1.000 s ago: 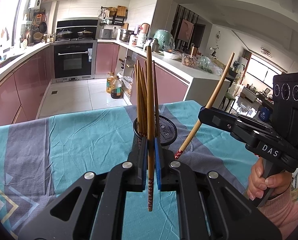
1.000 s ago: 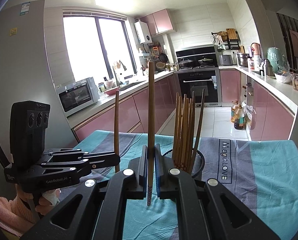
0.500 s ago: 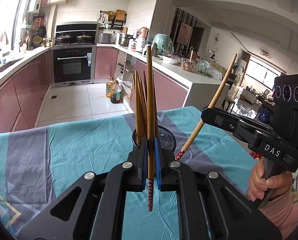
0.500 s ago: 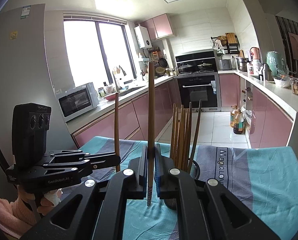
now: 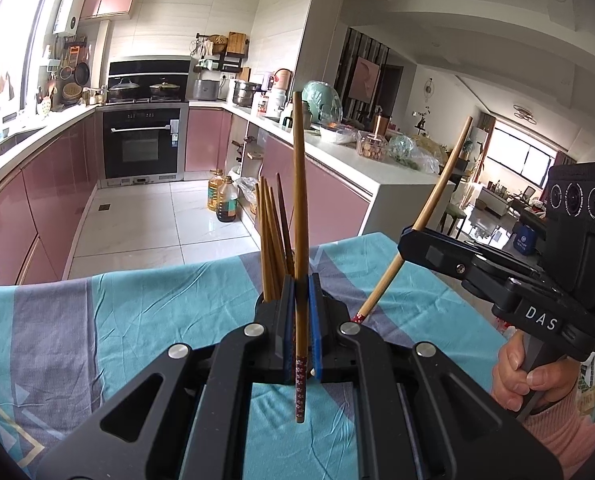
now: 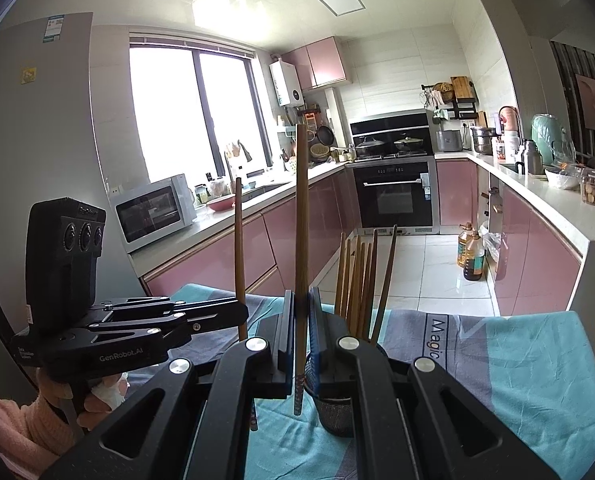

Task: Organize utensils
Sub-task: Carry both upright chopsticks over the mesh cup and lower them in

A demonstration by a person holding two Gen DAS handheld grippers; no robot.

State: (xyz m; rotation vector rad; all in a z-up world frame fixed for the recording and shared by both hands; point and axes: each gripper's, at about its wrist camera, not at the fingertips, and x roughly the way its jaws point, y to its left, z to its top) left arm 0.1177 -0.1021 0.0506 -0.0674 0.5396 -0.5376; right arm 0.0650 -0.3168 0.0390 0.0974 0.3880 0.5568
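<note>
The table (image 5: 145, 312) carries a teal and grey cloth (image 6: 537, 360) printed "Magic..." on a grey band. On it stands a black mesh holder (image 6: 337, 412) with a bundle of chopsticks (image 5: 271, 240) upright inside. Compared with a second ago both cameras sit higher: the holder, then plain ahead of the fingers, is now mostly hidden behind them, and in the right view it has sunk below the jaw line.

The left gripper (image 5: 300, 324) is clamped on one chopstick (image 5: 299, 200), upright, patterned red tip down, just in front of the holder. The right gripper (image 5: 404, 245), marked "DAS" on its side, pinches a second chopstick (image 5: 437, 196) that leans outward, its red tip near the holder. Both grips are as before. In the right view the left gripper's body reads "GenRobot.AI".
</note>
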